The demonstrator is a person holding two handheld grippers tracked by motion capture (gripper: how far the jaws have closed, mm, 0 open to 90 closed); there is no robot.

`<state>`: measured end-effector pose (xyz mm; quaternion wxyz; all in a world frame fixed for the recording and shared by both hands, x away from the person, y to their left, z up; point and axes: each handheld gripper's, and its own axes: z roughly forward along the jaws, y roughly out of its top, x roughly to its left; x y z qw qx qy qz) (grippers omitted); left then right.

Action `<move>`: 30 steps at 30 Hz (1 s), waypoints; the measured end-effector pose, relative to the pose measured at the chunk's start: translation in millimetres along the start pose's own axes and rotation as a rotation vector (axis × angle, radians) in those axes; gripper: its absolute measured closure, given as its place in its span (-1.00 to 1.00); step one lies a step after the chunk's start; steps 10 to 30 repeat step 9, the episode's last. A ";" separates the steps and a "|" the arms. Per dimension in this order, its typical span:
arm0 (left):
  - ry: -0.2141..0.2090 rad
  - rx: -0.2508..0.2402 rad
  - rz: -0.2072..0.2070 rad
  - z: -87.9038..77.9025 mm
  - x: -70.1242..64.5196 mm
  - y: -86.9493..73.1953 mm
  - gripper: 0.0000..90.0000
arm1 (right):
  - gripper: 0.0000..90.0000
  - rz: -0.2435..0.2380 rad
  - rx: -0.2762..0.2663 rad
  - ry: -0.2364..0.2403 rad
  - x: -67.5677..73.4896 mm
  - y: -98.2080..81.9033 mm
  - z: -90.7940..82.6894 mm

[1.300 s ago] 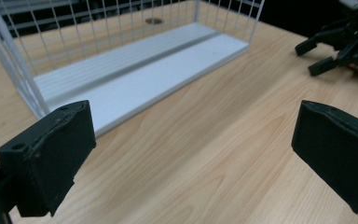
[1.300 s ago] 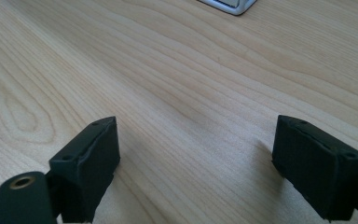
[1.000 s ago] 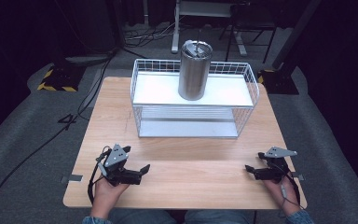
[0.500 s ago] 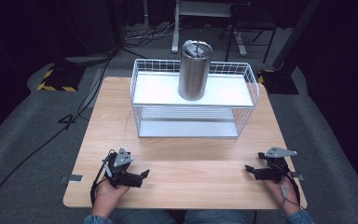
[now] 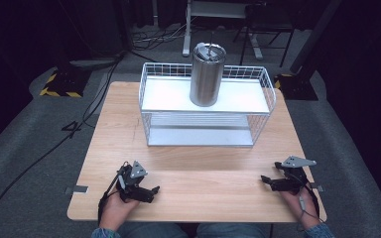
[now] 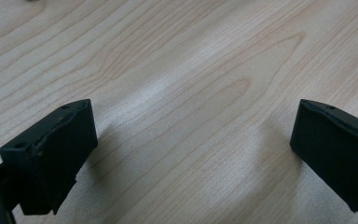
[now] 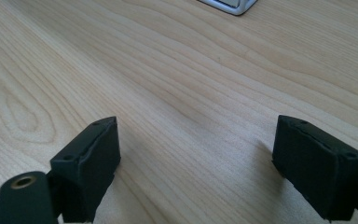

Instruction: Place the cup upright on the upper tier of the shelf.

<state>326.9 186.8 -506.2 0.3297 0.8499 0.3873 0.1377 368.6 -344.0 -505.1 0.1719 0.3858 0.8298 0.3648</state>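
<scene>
Two grippers resting low on the wooden table [image 5: 188, 163]: left gripper [image 5: 149, 191] at 7 o'clock, right gripper [image 5: 268, 181] at 5 o'clock, jaws of both spread wide, holding nothing. Steel tumbler [image 5: 206, 75] standing upright on the wire rack [image 5: 206, 106] at 12 o'clock, well apart. Advisable: lifting clear of the rack's front rim before closing on the tumbler; open tabletop lying between.

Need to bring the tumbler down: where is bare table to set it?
Bare wood lies between the left gripper and right gripper, in front of the white wire rack. The steel tumbler takes the rack's top middle.
</scene>
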 end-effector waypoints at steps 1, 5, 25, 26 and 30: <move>0.003 0.000 0.000 -0.1 0.0 0.0 -0.98 | -0.66 0.002 -0.001 0.000 0.1 0.0 0.1; 0.007 0.003 -0.005 -0.1 -0.5 -0.3 -0.99 | -0.66 0.002 -0.001 -0.001 0.1 0.0 0.1; 0.012 0.005 -0.005 -0.4 -0.7 -0.4 -0.99 | -0.66 0.002 -0.001 0.000 0.0 0.0 0.1; 0.012 0.005 -0.005 -0.4 -0.7 -0.4 -0.99 | -0.66 0.002 -0.001 0.000 0.0 0.0 0.1; 0.012 0.005 -0.005 -0.4 -0.7 -0.4 -0.99 | -0.66 0.002 -0.001 0.000 0.0 0.0 0.1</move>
